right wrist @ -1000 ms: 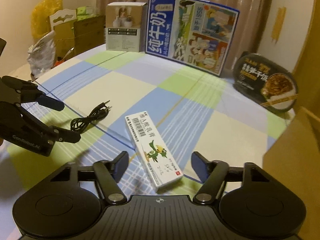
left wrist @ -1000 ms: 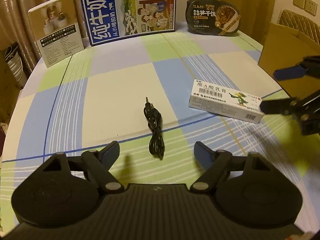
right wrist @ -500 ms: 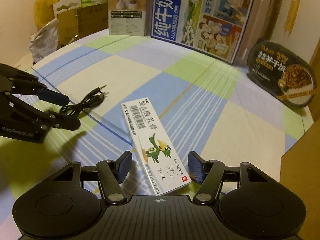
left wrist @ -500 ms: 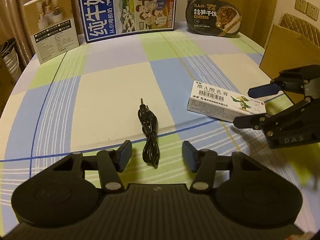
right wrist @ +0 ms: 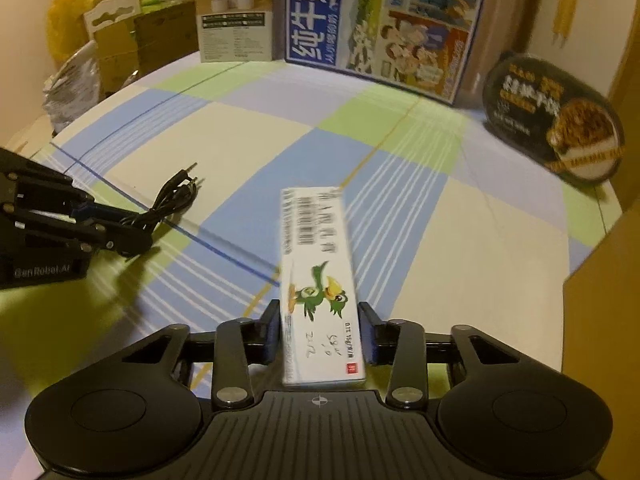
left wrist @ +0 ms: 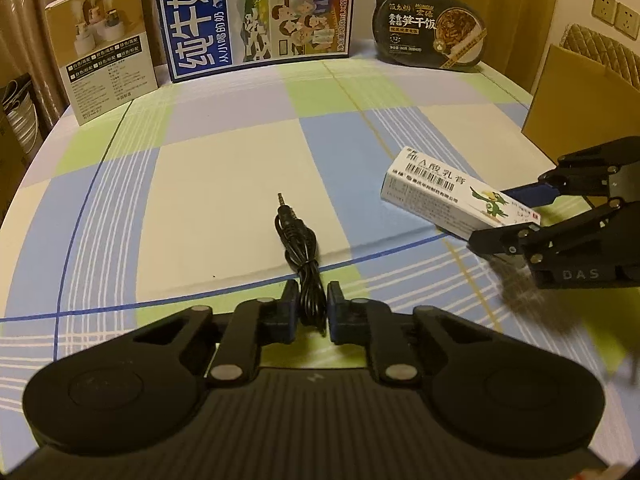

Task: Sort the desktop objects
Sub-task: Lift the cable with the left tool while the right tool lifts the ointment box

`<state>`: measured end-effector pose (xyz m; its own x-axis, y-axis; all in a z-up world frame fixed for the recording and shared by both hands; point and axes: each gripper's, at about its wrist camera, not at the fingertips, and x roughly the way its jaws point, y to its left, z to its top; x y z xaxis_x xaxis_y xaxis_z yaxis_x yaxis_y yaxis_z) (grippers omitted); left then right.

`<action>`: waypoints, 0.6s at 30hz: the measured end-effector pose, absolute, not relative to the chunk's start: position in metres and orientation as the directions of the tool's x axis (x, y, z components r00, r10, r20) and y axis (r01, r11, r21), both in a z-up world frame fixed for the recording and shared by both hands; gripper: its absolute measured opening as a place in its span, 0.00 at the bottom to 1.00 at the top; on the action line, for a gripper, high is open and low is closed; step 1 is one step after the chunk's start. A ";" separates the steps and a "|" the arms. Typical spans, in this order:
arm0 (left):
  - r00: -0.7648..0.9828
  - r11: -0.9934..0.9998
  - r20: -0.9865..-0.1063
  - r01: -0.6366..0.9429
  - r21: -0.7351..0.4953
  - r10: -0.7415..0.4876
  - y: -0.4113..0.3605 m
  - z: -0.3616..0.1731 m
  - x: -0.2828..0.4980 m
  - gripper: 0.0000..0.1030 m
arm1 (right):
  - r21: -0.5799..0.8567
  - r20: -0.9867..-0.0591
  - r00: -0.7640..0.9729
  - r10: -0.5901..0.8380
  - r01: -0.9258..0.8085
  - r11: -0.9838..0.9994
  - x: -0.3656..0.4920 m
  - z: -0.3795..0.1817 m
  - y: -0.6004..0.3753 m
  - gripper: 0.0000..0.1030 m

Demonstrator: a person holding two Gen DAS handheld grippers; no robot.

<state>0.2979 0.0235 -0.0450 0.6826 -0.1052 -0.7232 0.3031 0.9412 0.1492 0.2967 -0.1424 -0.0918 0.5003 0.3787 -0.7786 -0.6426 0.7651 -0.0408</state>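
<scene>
The left tongs (left wrist: pixel 311 312) are pinched narrow on the near loop of a black audio cable (left wrist: pixel 300 256), which runs away from them across the counter (left wrist: pixel 224 184) with its plug end pointing to the far side. The cable lies on the checked cloth, over a cream square and a blue line, a little left of the counter's middle.

The right tongs (right wrist: pixel 319 332) grip a long white medicine carton (right wrist: pixel 318 272) by its near end, one pad pressed on each long side. The carton bears a barcode toward its far end and a green cartoon bird near the tongs. Seen from the left wrist camera, the far end of the carton (left wrist: pixel 452 196) sits off the cloth, so it looks tilted, though I cannot tell whether the near end touches the counter. The right tongs (left wrist: pixel 504 216) stand to the right of the cable, well apart from it.

Along the far edge of the counter stand three things: a small cream product box (left wrist: pixel 104 44) at far left, a large blue milk carton (left wrist: pixel 256 12) with cartoon pictures beside it, and a dark oval ready-meal tub (left wrist: pixel 432 32) propped up at far right. A brown cardboard box (left wrist: pixel 576 100) rises at the right edge. Beyond the counter on the left are cartons and a yellow bag (right wrist: pixel 76 16).
</scene>
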 end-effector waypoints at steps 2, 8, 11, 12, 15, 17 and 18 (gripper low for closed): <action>0.678 0.940 -0.728 0.307 0.151 -0.105 0.022 -0.044 0.296 0.10 | -0.028 -0.786 0.491 0.375 -0.634 0.773 0.293 -0.091 -0.143 0.35; 0.652 0.932 -0.747 0.337 0.132 -0.130 0.018 -0.041 0.282 0.10 | 0.046 -0.812 0.454 0.366 -0.576 0.816 0.285 -0.082 -0.153 0.34; 0.637 0.922 -0.757 0.367 0.126 -0.150 0.014 -0.038 0.267 0.10 | 0.062 -0.817 0.447 0.364 -0.559 0.827 0.273 -0.075 -0.158 0.34; 0.632 0.917 -0.759 0.378 0.125 -0.157 0.013 -0.037 0.261 0.10 | 0.063 -0.818 0.446 0.362 -0.557 0.828 0.267 -0.072 -0.159 0.34; 0.616 0.901 -0.769 0.413 0.131 -0.170 0.006 -0.035 0.243 0.10 | 0.068 -0.824 0.441 0.357 -0.547 0.834 0.245 -0.067 -0.163 0.34; 0.614 0.890 -0.770 0.433 0.145 -0.174 0.000 -0.035 0.231 0.10 | 0.072 -0.830 0.435 0.349 -0.537 0.841 0.227 -0.066 -0.164 0.34; 0.612 0.883 -0.771 0.445 0.150 -0.177 -0.003 -0.035 0.225 0.10 | 0.076 -0.832 0.433 0.347 -0.531 0.844 0.219 -0.066 -0.166 0.34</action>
<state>0.2253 -0.0031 -0.0354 0.6117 -0.1765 -0.7711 0.4445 0.8830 0.1505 0.2193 -0.1658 -0.0656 0.4330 0.3469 -0.8320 -0.5309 0.8441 0.0756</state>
